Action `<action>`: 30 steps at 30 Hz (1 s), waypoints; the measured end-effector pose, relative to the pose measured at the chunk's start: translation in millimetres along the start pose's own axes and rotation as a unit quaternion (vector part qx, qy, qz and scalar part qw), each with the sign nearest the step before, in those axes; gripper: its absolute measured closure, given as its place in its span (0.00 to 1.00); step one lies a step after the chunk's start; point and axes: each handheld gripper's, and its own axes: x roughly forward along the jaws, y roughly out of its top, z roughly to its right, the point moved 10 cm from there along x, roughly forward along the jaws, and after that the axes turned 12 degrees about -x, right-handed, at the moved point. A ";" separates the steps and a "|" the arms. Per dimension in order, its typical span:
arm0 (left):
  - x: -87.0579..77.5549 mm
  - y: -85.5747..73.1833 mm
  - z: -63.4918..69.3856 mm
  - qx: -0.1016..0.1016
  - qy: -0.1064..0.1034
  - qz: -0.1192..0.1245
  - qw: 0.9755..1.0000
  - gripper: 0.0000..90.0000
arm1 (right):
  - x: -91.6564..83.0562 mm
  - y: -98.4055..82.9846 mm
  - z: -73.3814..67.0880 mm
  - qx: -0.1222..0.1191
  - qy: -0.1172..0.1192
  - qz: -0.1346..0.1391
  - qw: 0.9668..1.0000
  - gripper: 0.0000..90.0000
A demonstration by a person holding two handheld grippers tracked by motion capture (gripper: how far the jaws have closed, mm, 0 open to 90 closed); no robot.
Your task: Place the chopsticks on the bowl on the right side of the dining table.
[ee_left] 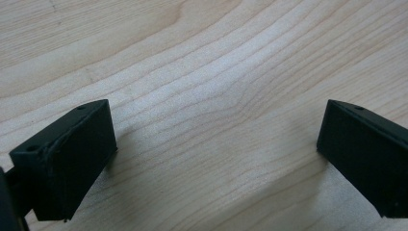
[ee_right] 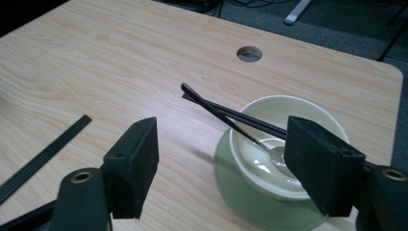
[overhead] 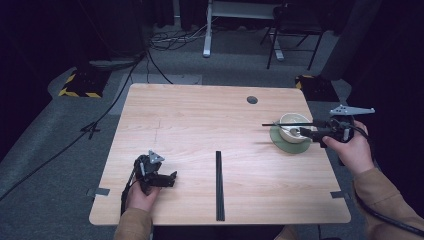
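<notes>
**Chopsticks on the bowl, both claws free**

Looking down from the high view, I see my right gripper [overhead: 311, 133] at the table's [overhead: 200, 125] right edge, level with the bowl [overhead: 292, 125] and pointing across it. Its jaws stand wide; in the right gripper view nothing sits between the pads, and they press on nothing. The chopsticks [ee_right: 226, 115] lie as a pair across the bowl, tips jutting out over its far rim above the wood, their near ends hidden behind the right pad [ee_right: 323, 163]. A spoon [ee_right: 276, 156] rests inside the bowl under them. The bowl stands on a green plate [ee_right: 250, 202], which I also see in the high view as a pale green disc [overhead: 287, 146] peeking out on the near side.

My left gripper [overhead: 165, 179] rests low at the table's near left, well apart from the bowl. In the left gripper view its two black jaws are spread wide over bare wood grain, gripping nothing.

A black strip [overhead: 218, 185] lies near the table's front edge, roughly between my two hands. A round hole [overhead: 252, 99] is cut in the tabletop beyond the bowl
</notes>
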 end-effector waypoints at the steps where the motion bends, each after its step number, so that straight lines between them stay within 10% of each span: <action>1: 0.0 0.0 0.0 0.000 0.000 0.000 1.000 0.00 | -0.8 -1.3 -1.9 0.002 0.002 0.001 1.000 0.31; 30: 0.2 0.1 0.3 -0.002 0.001 0.000 1.000 0.00 | 5.4 -91.1 -25.9 0.025 0.018 -0.077 0.997 0.30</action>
